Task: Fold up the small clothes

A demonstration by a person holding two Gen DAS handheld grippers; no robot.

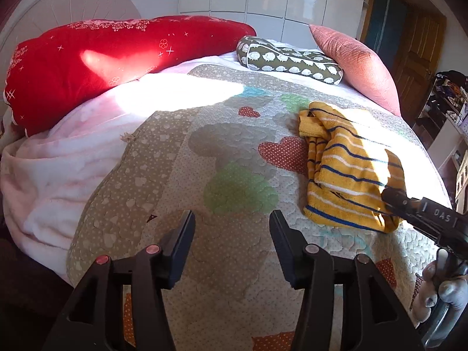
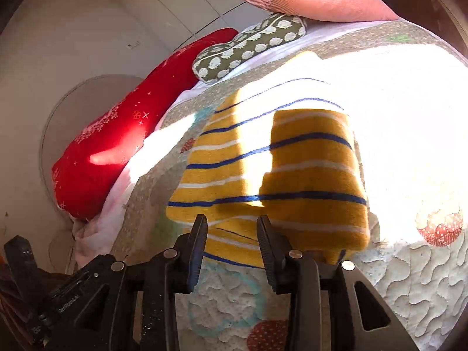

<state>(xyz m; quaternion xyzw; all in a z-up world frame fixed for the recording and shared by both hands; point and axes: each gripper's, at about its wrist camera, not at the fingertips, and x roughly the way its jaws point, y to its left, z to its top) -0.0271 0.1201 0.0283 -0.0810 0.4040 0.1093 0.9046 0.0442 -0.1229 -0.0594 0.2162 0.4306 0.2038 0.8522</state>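
A small yellow garment with blue and white stripes [image 1: 348,169] lies crumpled on the quilt at the right of the left wrist view. In the right wrist view it [image 2: 292,175] fills the middle, partly in bright sun. My left gripper [image 1: 232,219] is open and empty, over bare quilt to the left of the garment. My right gripper [image 2: 232,223] is open, its tips at the garment's near edge with nothing between them. It also shows in the left wrist view [image 1: 392,197], touching the garment's right corner.
The bed carries a heart-patterned quilt [image 1: 222,152], a pink blanket [image 1: 58,169] at the left, a red bolster [image 1: 96,61], a green patterned pillow [image 1: 292,58] and a pink cushion [image 1: 359,64]. Shelves and a wooden door stand at the right.
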